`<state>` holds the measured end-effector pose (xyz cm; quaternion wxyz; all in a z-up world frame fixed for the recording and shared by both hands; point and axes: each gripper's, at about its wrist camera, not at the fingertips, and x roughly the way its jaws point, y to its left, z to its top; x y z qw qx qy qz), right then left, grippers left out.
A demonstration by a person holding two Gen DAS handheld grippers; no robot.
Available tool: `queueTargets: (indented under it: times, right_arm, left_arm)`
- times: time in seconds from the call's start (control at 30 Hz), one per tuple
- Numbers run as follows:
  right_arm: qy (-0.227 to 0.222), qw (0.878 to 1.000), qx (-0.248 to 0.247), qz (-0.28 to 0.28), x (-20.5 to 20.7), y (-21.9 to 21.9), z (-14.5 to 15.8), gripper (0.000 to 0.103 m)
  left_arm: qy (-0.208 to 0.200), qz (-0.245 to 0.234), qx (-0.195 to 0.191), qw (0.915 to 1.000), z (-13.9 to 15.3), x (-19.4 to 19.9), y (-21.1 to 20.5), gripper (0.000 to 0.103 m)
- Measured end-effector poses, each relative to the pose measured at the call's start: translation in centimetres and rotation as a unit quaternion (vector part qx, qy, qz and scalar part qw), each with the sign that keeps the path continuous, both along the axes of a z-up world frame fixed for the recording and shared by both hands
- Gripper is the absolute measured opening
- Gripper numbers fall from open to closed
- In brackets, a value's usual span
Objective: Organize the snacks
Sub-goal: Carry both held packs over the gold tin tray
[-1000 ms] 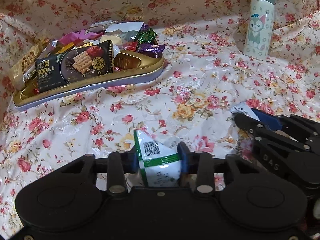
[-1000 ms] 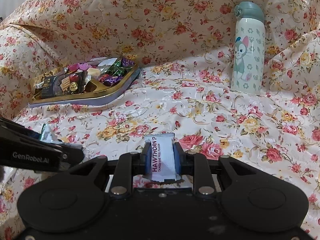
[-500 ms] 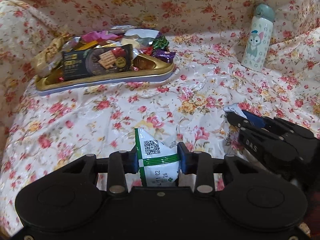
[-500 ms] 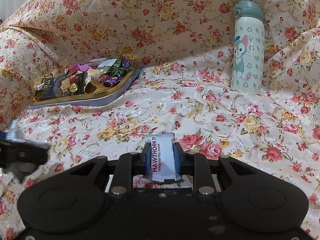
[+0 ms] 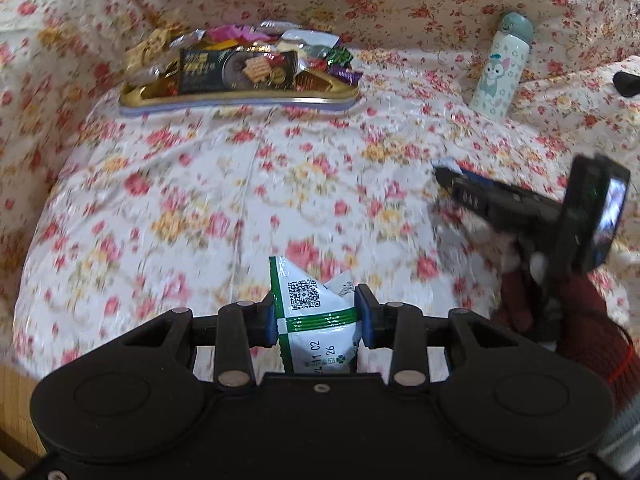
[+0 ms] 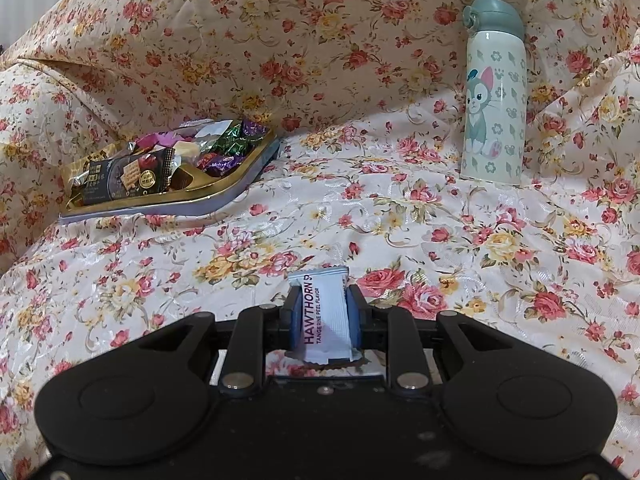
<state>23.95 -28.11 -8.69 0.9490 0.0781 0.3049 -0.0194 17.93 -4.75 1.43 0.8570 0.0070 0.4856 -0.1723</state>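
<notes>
My left gripper (image 5: 316,316) is shut on a white and green snack packet (image 5: 312,312) with a QR code, held above the floral cloth. My right gripper (image 6: 322,316) is shut on a white and blue hawthorn candy wrapper (image 6: 324,316). It also shows in the left wrist view (image 5: 448,178), off to the right, with the wrapper's tip at its jaws. A gold snack tray (image 5: 240,98) holding a dark cracker pack (image 5: 240,72) and several wrapped candies lies at the far left; it also shows in the right wrist view (image 6: 224,192).
A pale green cat-print flask (image 6: 494,96) stands upright at the far right, also in the left wrist view (image 5: 502,68). Floral cloth (image 6: 360,216) covers the surface and rises behind it. A red-gloved hand (image 5: 580,320) holds the right gripper.
The left gripper has pulled back and up with its packet, so the tray looks farther away. The right gripper has stayed still; the left gripper has left its view.
</notes>
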Motion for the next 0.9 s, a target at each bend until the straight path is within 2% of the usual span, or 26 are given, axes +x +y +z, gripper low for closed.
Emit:
queueTargets:
  times: [0.37, 0.6, 0.9]
  right_arm:
    - [-0.002, 1.0, 0.0, -0.004, 0.0, 0.1, 0.0, 0.024]
    - [0.015, 1.0, -0.015, -0.004, 0.0, 0.5, 0.4, 0.023]
    - [0.011, 0.999, -0.009, -0.034, -2.7, -0.2, 4.4, 0.023]
  left_arm:
    - [0.035, 0.023, -0.017, 0.999, -0.9, -4.4, 3.3, 0.045]
    - [0.036, 0.025, -0.02, 0.9989, -1.1, -5.7, 4.1, 0.045]
    - [0.028, 0.006, -0.026, 0.9993, -0.8, -7.5, 3.4, 0.045]
